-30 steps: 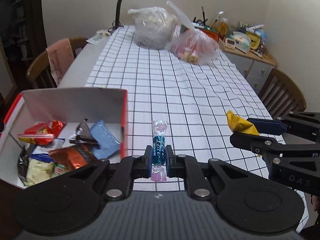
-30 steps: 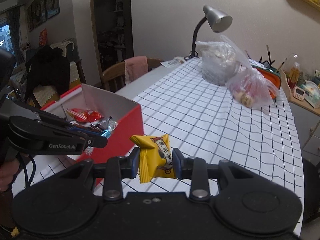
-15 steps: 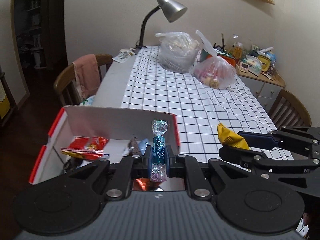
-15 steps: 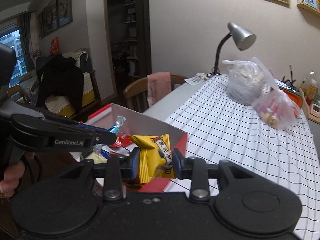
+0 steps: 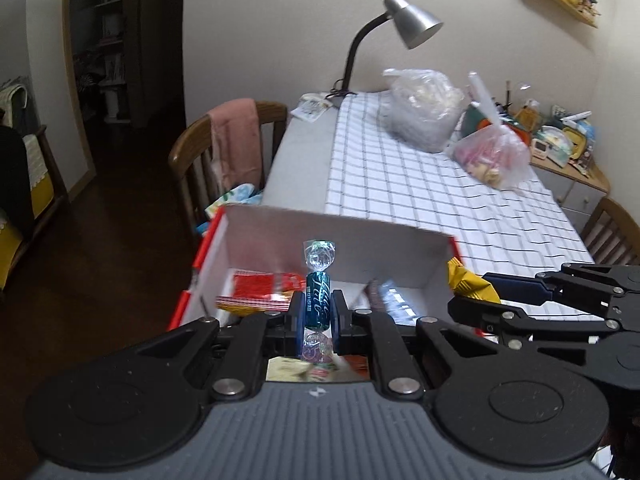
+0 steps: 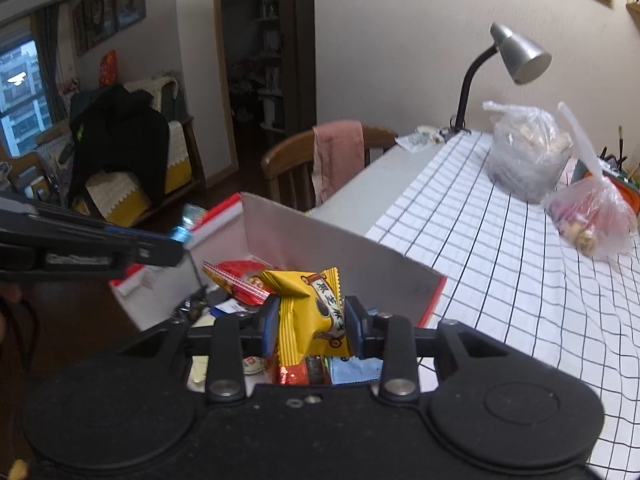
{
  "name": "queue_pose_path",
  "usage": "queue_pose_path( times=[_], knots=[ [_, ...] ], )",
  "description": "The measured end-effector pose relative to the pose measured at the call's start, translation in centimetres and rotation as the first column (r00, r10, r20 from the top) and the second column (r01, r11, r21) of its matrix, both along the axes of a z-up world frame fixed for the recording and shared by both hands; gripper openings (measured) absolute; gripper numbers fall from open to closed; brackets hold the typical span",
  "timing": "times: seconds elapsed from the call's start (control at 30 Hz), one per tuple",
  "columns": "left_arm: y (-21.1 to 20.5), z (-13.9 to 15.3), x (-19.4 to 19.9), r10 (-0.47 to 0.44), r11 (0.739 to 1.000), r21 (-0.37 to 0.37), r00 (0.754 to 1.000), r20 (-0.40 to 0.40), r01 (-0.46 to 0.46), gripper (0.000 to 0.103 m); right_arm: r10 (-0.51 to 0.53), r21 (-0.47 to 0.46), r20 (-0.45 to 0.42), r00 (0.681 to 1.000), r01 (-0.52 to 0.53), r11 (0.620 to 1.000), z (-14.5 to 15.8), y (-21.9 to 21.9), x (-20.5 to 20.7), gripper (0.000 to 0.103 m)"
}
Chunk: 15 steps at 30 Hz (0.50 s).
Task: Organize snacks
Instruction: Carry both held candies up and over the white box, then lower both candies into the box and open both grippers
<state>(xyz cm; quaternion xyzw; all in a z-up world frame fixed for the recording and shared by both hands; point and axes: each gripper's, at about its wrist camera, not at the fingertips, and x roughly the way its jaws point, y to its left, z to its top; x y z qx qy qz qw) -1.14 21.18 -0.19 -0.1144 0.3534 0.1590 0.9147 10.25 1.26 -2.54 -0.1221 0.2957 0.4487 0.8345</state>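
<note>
Left tongs [image 5: 316, 312] pinch a teal twist-wrapped candy [image 5: 317, 305], right tongs [image 6: 312, 320] clamp a yellow snack packet [image 6: 310, 312], both poised over the red-and-white box [image 6: 340, 252], presumably for dropping in

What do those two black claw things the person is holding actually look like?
Both are matte black plastic. The left gripper has a ribbed grey body, two round black discs, silver rivets on its linkage bars and blue finger pads. The right gripper is black throughout, with the same discs, rivets and blue pads. White lettering, too blurred to read, runs along the left one's side in the right wrist view.
</note>
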Motion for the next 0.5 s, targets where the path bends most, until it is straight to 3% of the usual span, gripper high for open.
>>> queue_pose_path(
  times=[0.13, 0.5],
  knots=[
    [1.7, -1.2, 0.5, 0.014, 1.000, 0.003, 1.000, -0.027, -0.014, 0.012, -0.023, -0.048, -0.041, 0.999, 0.021, 0.999, -1.5, 1.6, 1.2, 0.033],
    [3.3, -6.1, 3.6, -0.012, 1.000, 0.000, 0.987, -0.163, 0.012, 0.012, -0.033, -0.181, -0.049, 0.998, 0.024, 0.983, -5.6, 4.6, 2.9, 0.033]
  ],
)
